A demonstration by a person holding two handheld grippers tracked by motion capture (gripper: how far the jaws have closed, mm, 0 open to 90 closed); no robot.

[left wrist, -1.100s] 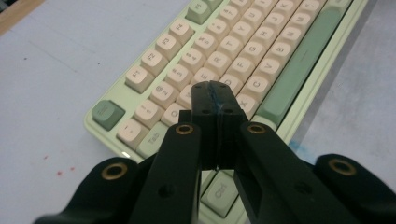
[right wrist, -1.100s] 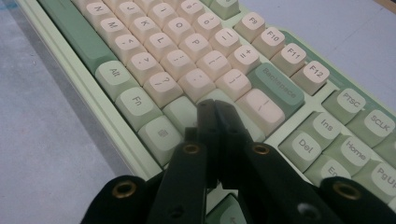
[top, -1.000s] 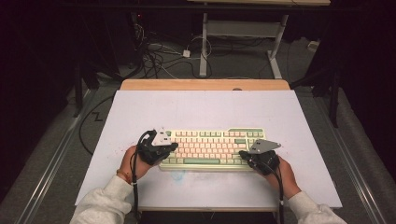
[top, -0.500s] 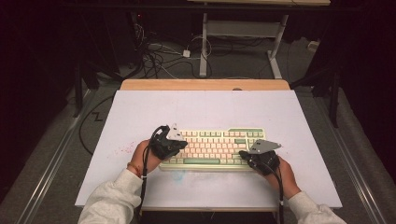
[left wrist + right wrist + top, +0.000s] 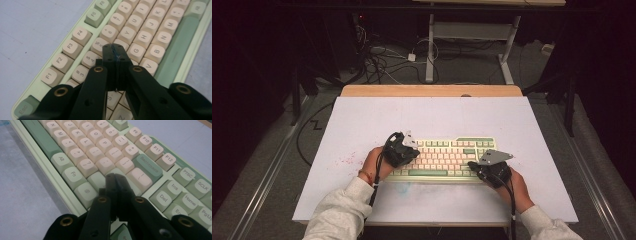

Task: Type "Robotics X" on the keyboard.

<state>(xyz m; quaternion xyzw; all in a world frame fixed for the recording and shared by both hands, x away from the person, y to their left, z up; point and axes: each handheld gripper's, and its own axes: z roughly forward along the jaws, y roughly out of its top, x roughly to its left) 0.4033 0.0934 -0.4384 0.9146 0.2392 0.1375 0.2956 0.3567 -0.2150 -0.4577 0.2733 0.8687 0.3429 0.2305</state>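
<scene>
keyboard (image 5: 444, 157): cream and green mechanical board, sitting flat near the front middle of the white worktop (image 5: 362, 120), long side facing the person

left claw (image 5: 115, 50): jaws pressed together, nothing between them, tip hovering right over the number/letter rows around the 5, R and T keys, from the high view it sits over the board's left end (image 5: 401, 150)

right claw (image 5: 115, 178): also squeezed tight and empty, tip down by the right end of the letter block near the wide cream key below Backspace (image 5: 148, 165), in the high view it's at the board's lower right (image 5: 490, 170)

what seems to be going on: looks like typing, poking keys with the closed tips like two fat fingers

risk 1: the closed tip looks about as wide as a keycap, so coming down a bit off centre would probably catch two keys at once

risk 2: pressing at a slant instead of straight down could make the tip skid off the rounded cap, or shove the whole board across the smooth worktop

risk 3: the cable (image 5: 379, 170) trailing off the left claw hangs close to the left edge, could drag on corner keys

risk 4: right side is crowded, Backspace and Del (image 5: 163, 196) are close by, easy to hit the wrong one
</scene>
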